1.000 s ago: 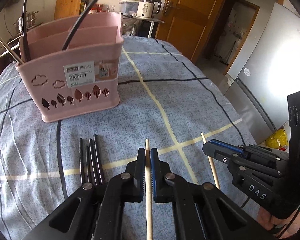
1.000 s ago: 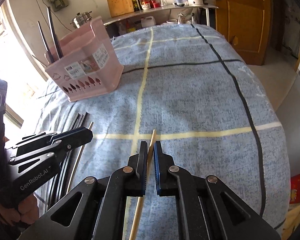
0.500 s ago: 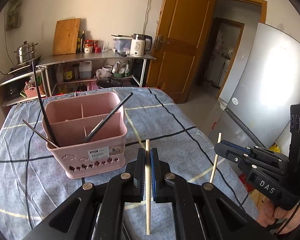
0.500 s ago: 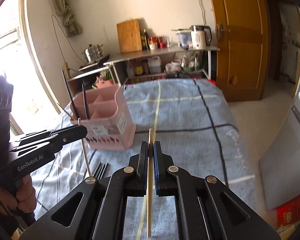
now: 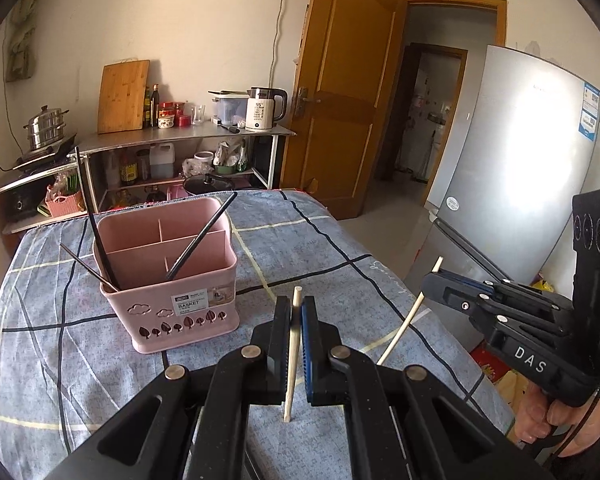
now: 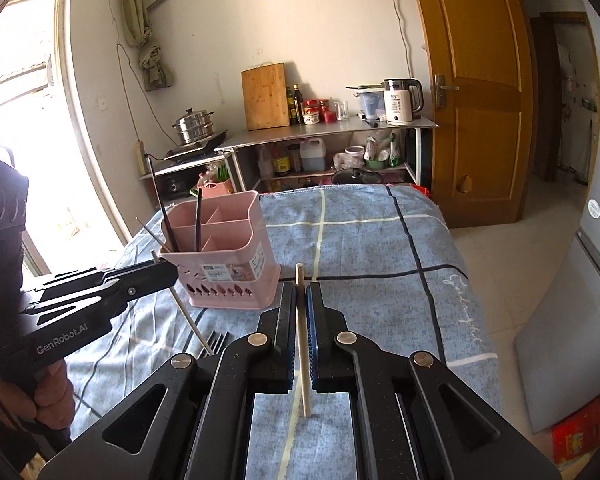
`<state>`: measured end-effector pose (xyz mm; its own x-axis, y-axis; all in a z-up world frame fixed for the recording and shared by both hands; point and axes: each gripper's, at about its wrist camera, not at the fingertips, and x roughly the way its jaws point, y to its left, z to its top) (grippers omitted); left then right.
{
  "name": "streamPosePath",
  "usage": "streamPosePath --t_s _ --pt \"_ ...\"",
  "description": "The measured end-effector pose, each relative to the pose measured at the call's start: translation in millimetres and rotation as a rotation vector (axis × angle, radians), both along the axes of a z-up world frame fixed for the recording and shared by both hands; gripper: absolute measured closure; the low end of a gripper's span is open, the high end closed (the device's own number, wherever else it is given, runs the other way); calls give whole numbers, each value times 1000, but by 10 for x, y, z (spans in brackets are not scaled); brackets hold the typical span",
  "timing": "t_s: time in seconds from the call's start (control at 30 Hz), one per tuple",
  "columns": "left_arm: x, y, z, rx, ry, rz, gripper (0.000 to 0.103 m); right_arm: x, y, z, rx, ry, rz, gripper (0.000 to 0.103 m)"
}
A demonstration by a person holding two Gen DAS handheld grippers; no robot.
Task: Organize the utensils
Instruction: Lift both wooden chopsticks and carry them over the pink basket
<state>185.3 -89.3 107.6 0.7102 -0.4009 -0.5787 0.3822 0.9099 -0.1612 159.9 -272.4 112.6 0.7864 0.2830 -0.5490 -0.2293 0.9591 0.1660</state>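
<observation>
Window bright at left, steel shelf with kettle along the back wall, pink basket on the blue checked cloth, left gripper and right gripper each clenched on a wooden chopstick above it, door, fridge at right.

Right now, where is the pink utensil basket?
The pink utensil basket stands on the blue checked cloth, ahead and left of the left gripper, in front of the metal shelf.

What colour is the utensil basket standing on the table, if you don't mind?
The basket is pale pink, with leaf and cloud cut-outs; the left wrist view shows it best.
</observation>
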Motion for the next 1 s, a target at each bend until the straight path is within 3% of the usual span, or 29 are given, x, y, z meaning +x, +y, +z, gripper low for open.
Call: streamPosePath --t_s 0.47,0.7,1.0 --pt "-666 116 -58 15 26 16 98 -569 -48 -15 -22 36 -12 98" --pt "-631 172 -13 2 30 24 99 -563 -6 71 -22 16 0 99" --pt "-601 429 265 -5 -31 53 99 -460 277 285 -14 -43 64 99"
